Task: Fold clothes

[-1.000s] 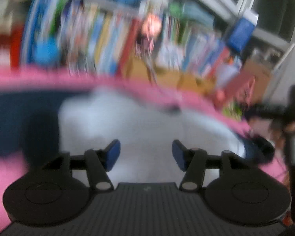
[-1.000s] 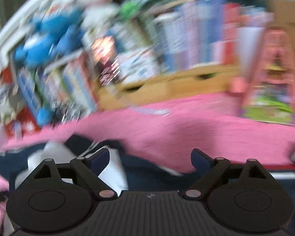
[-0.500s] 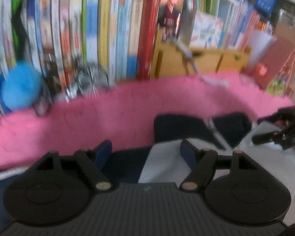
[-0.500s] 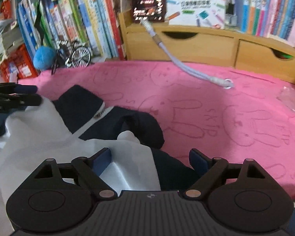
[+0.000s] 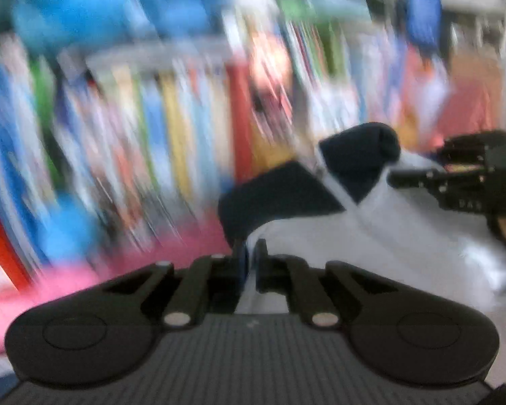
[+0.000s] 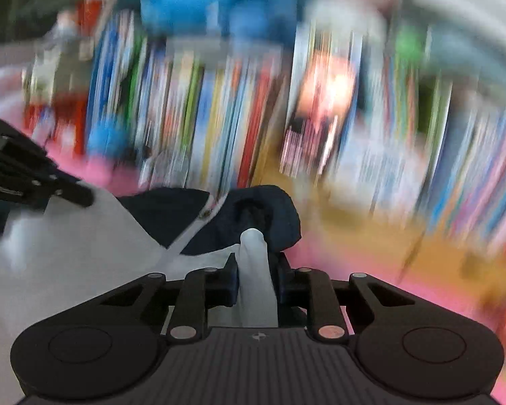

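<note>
A white and navy shirt [image 5: 371, 233] hangs stretched between my two grippers, lifted off the pink surface. My left gripper [image 5: 249, 263] is shut on the shirt's edge where white meets navy. My right gripper [image 6: 254, 270] is shut on a bunched white fold of the shirt [image 6: 84, 256], with the navy collar [image 6: 266, 216] just beyond its tips. The right gripper shows at the right edge of the left wrist view [image 5: 455, 175]; the left gripper shows at the left edge of the right wrist view [image 6: 33, 179].
A pink blanket [image 6: 371, 263] covers the surface below. A shelf of upright books [image 5: 168, 128] and a wooden drawer unit [image 6: 371, 229] stand behind it, heavily blurred. A blue plush toy [image 5: 67, 17] sits on top of the shelf.
Both grippers have closed on the shirt and lifted it; half a second ago they were open just above it. Both views now blur from fast motion.
</note>
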### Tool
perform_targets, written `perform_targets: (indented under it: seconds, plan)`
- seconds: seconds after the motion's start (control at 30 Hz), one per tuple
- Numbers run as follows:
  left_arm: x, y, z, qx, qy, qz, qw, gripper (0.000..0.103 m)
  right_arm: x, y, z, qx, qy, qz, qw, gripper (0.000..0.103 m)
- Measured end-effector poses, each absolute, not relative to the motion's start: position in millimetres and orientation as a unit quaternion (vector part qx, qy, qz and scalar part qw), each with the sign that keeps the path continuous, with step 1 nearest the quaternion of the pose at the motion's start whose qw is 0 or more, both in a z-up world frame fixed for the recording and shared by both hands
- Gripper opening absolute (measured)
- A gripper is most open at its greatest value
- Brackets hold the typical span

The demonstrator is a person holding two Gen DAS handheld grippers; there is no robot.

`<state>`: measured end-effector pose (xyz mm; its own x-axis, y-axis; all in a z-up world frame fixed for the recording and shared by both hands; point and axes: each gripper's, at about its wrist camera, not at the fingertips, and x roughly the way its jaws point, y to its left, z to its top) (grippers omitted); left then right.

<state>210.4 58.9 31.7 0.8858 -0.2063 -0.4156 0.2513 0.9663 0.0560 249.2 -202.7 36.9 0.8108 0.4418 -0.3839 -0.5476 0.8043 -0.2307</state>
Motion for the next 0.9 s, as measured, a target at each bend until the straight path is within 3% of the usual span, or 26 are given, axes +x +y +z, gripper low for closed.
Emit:
perform_targets:
  seconds: [0.07,0.13,0.17,0.3,0.37,0.4,0.47,0.63,0.73,0.9]
  plan:
    - [220,69,39,0.052,0.196,-0.092,0.975,0.007,262,-193,54,-0.177,0.101,0.271,0.941,0.028]
    - [231,71,24,0.063,0.222,-0.063,0.971,0.012,289,-176,47,-0.199,0.133,0.257,0.936,0.052]
    - [236,71,12,0.072,0.243,-0.045,0.966,0.014,302,-167,44,-0.210,0.149,0.250,0.933,0.056]
    - [227,86,-20,0.044,0.294,-0.021,0.955,0.019,333,-149,-12,-0.253,0.259,0.183,0.914,0.057]
    - [203,93,-14,0.019,0.280,-0.029,0.959,0.031,327,-158,-25,-0.240,0.270,0.189,0.913,0.061]
    - [188,97,-8,0.004,0.269,-0.032,0.963,0.034,320,-165,-22,-0.223,0.269,0.192,0.917,0.067]
    - [156,107,6,-0.020,0.246,-0.021,0.969,0.052,307,-178,-15,-0.189,0.268,0.199,0.924,0.073]
    - [96,181,25,-0.055,0.226,0.133,0.963,0.056,263,-173,3,-0.118,0.263,0.274,0.917,0.078]
    - [77,262,32,-0.148,0.219,0.251,0.931,0.063,239,-145,-4,-0.091,0.278,0.343,0.893,0.080]
    - [61,350,18,-0.235,0.203,0.355,0.882,0.068,212,-82,-37,-0.127,0.295,0.386,0.865,0.080]
